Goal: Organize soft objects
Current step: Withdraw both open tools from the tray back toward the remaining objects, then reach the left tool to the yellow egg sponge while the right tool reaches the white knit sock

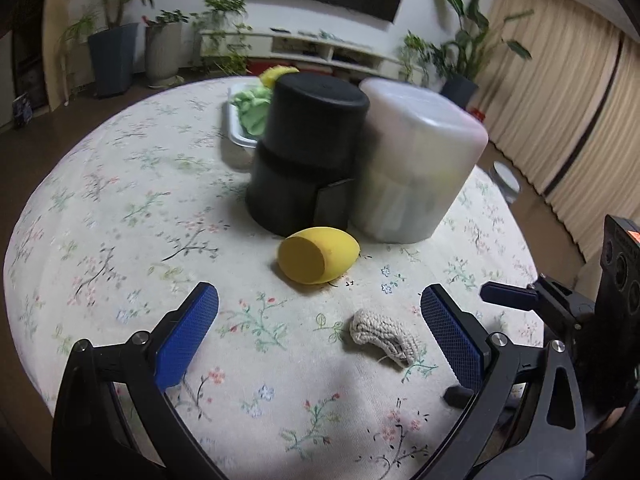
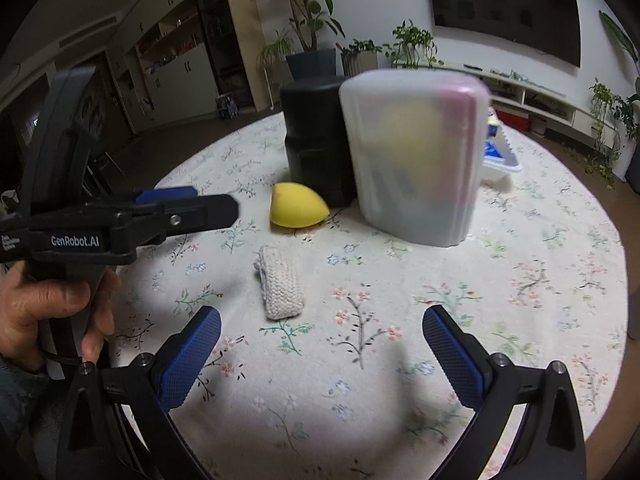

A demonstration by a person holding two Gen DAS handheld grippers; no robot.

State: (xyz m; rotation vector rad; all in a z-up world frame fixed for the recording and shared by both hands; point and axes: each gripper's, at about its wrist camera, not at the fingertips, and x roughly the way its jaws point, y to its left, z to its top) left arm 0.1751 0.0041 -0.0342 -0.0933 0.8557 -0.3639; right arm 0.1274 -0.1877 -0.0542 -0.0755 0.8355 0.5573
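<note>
While both tongs, left gripper (image 1: pixel 319 334) and right gripper (image 2: pixel 322 354), are hanging released, the knitted pad (image 1: pixel 383 337) is risking bunching; yellow sponge (image 1: pixel 318 255) is risking rolling.

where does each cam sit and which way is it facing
Left wrist: on the left gripper, facing the yellow sponge and knitted piece; its blue fingers show.
Right wrist: on the right gripper, facing the same table; a hand holds the other gripper.
Shared: sponge, knitted piece, black container, frosted container.

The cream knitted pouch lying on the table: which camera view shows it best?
Right wrist view: the cream knitted pouch lies lengthwise, its ribbed knit fully visible. The left wrist view shows it foreshortened, end-on.
</note>
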